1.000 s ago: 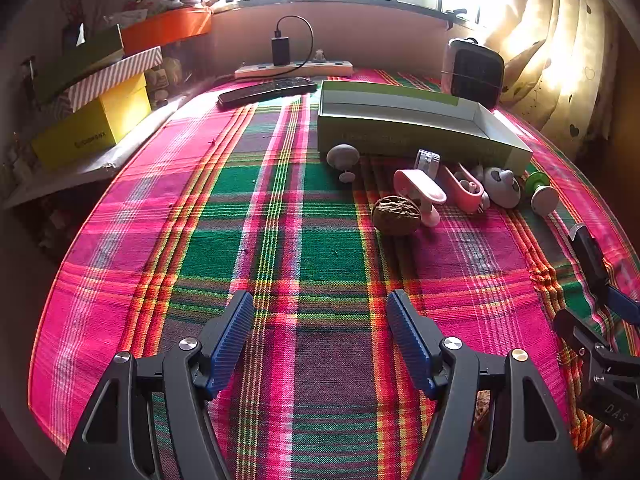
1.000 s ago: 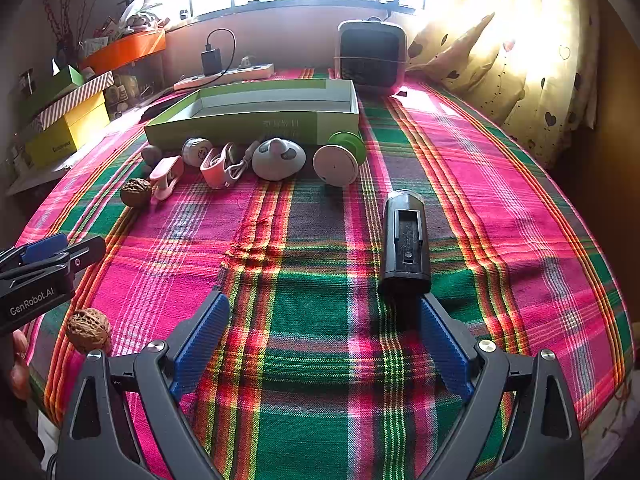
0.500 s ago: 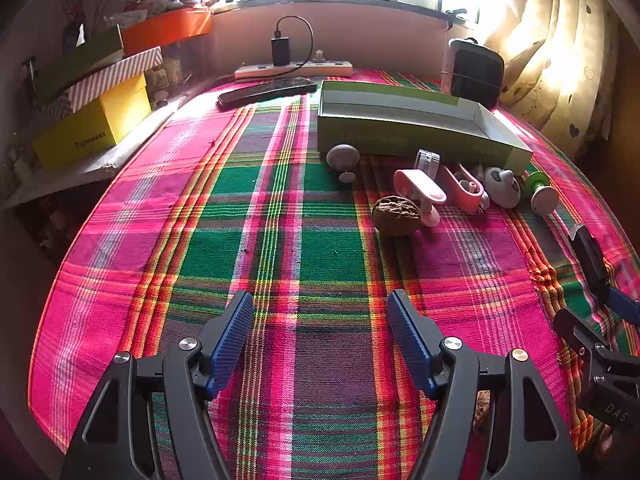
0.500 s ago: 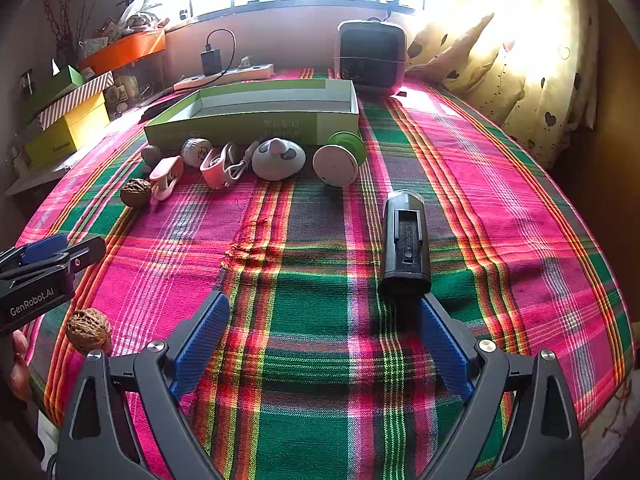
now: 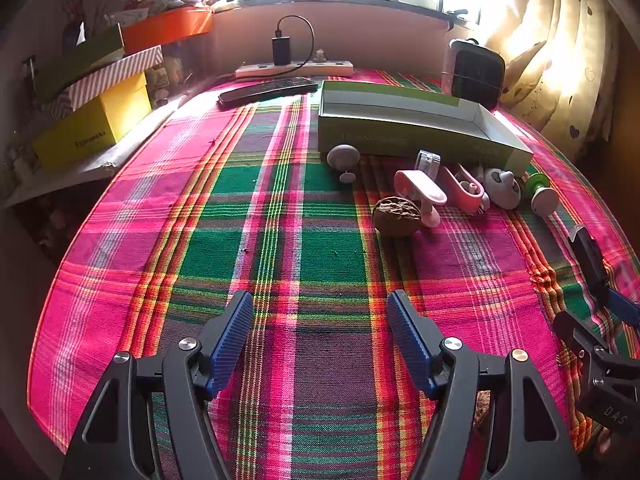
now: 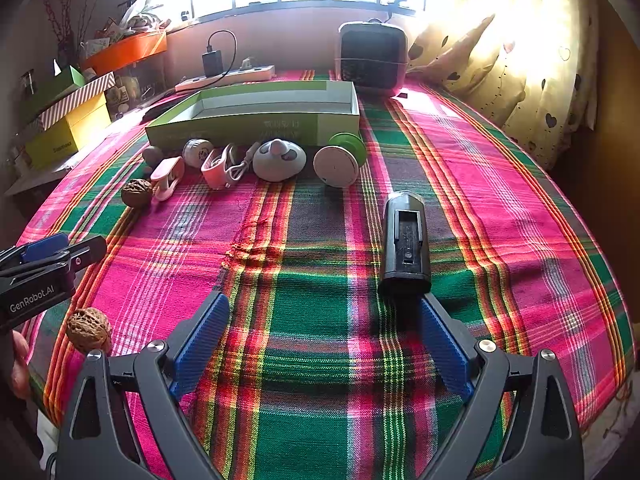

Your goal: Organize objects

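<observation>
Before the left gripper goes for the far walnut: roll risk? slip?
The walnut looks round, so a push would probably roll it toward the pink clip beside it. Its wrinkled shell should grip well. Likely rigid and light.

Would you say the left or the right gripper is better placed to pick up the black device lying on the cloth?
Right. The right gripper is open, with the black device just ahead of its right finger. The left gripper faces bare cloth.

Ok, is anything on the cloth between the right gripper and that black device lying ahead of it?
No. The black device lies just past the tip of the right gripper, whose jaws are wide open, with only bare plaid cloth between them.
</observation>
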Tool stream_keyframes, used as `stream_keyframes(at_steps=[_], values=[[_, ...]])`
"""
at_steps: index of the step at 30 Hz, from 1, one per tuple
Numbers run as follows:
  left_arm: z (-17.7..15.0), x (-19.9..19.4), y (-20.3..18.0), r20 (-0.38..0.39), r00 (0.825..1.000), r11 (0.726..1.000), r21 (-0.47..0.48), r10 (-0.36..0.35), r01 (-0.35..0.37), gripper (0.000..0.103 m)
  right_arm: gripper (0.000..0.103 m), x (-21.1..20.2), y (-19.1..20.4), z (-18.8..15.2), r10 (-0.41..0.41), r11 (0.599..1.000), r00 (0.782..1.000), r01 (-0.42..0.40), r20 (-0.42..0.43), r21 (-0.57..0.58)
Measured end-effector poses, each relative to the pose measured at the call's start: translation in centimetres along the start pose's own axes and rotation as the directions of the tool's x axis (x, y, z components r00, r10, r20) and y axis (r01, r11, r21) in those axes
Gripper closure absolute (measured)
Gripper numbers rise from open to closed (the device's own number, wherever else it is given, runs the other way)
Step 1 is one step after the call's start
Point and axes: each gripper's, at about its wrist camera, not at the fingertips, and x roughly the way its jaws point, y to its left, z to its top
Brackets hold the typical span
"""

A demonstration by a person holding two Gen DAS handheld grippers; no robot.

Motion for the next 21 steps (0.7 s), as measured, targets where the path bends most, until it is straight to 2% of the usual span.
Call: stream_keyframes(at_steps=[7, 14, 17, 21], values=[[0.0, -0.3, 0.3, -0.009, 1.0, 0.999, 0.022, -0.028, 0.028, 0.035, 0.01, 0.6, -0.6, 0.0, 0.022, 1.0, 1.0, -0.022, 0.011, -0.019], [0.2, -0.7, 1.7, -0.031, 0.99, 0.99, -0.025, -0.138, 0.137, 0.035, 0.01, 0.1, -2.0, 0.2, 0.119, 0.992, 0.993, -0.12, 0.023, 0.031], [-0.2, -1.0, 1.7, -0.026, 0.99, 0.99, 0.005, -0.141, 0.141, 0.035, 0.01, -0.1, -2.2, 0.1, 0.121, 0.992, 0.992, -0.121, 0.031, 0.02], [-1.0, -2.2, 1.4, -0.02, 0.978, 0.976, 0.061, -0.21, 0.211, 0.035, 0.011, -0.5, -2.6, -0.1, 0.11, 0.994, 0.992, -0.111, 0.055, 0.012]])
